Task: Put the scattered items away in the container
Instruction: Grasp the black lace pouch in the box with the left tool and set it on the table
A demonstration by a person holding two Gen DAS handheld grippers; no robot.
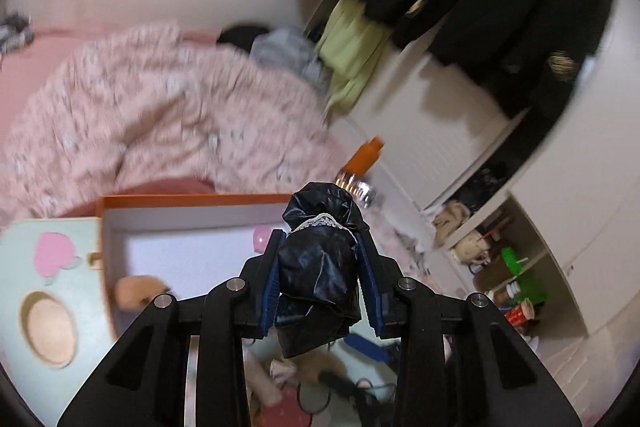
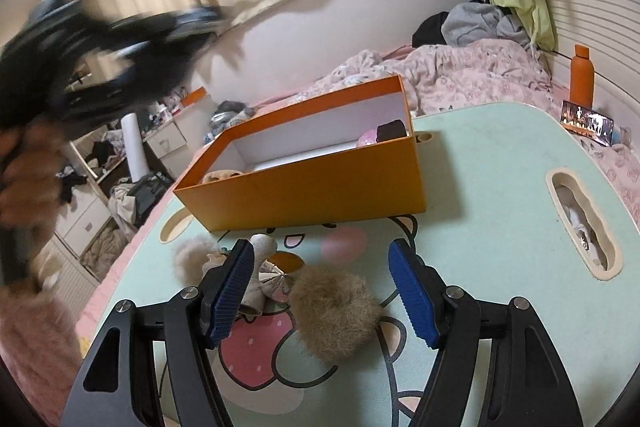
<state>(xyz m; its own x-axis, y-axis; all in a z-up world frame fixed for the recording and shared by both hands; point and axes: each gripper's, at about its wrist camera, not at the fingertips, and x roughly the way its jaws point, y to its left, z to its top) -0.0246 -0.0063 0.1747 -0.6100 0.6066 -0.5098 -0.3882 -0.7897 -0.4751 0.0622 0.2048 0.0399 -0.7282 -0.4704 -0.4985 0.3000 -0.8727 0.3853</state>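
My left gripper (image 1: 320, 267) is shut on a shiny black fabric scrunchie with white lace (image 1: 318, 267), held in the air above the orange box (image 1: 192, 201). The box (image 2: 304, 187) stands open on the mint table (image 2: 500, 163) and holds a tan fluffy item (image 2: 220, 175), a pink item (image 2: 367, 138) and a dark item (image 2: 391, 130). My right gripper (image 2: 322, 287) is open, low over the table, around a brown fluffy scrunchie (image 2: 334, 311). A beige scrunchie (image 2: 192, 255) and small hair items (image 2: 268, 275) lie to its left. The left gripper appears blurred at the upper left of the right wrist view (image 2: 120, 59).
The table sits on a bed with a pink quilt (image 2: 460, 75). An orange bottle (image 2: 582, 77) and a small picture card (image 2: 588, 123) stand at the far right. The table has a slot handle (image 2: 584, 223). Shelves and clothes stand beyond.
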